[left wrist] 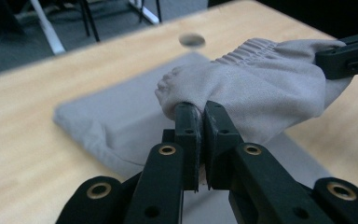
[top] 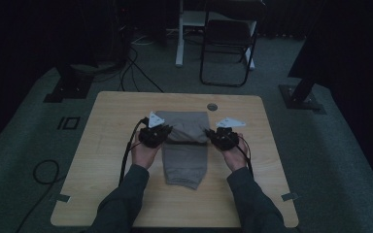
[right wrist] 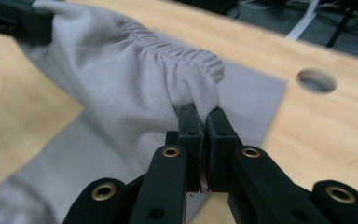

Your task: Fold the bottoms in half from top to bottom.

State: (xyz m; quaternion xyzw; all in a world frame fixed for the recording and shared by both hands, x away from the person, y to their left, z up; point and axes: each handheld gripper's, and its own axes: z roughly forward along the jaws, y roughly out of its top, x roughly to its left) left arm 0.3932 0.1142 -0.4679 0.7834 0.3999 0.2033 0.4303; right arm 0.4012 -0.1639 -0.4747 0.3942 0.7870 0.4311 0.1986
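Note:
A grey garment point(top: 184, 150) with an elastic waistband lies lengthwise on the wooden table point(top: 107, 145). Its near part is flat, and a fold across its middle is held up off the table between the two grippers. My left gripper point(top: 165, 130) is shut on the fold's left edge; the left gripper view shows its jaws point(left wrist: 199, 114) pinching bunched grey cloth point(left wrist: 261, 88). My right gripper point(top: 212, 133) is shut on the right edge, and the right gripper view shows its jaws point(right wrist: 200, 116) clamped on the gathered waistband point(right wrist: 168, 51). The cloth hangs taut between them.
A round cable hole point(top: 212, 106) sits in the table just beyond the garment. A folding chair point(top: 228, 39) and a white desk leg point(top: 179, 34) stand on the floor behind the table. Cables point(top: 43, 172) trail on the floor at the left, and stand bases flank the table.

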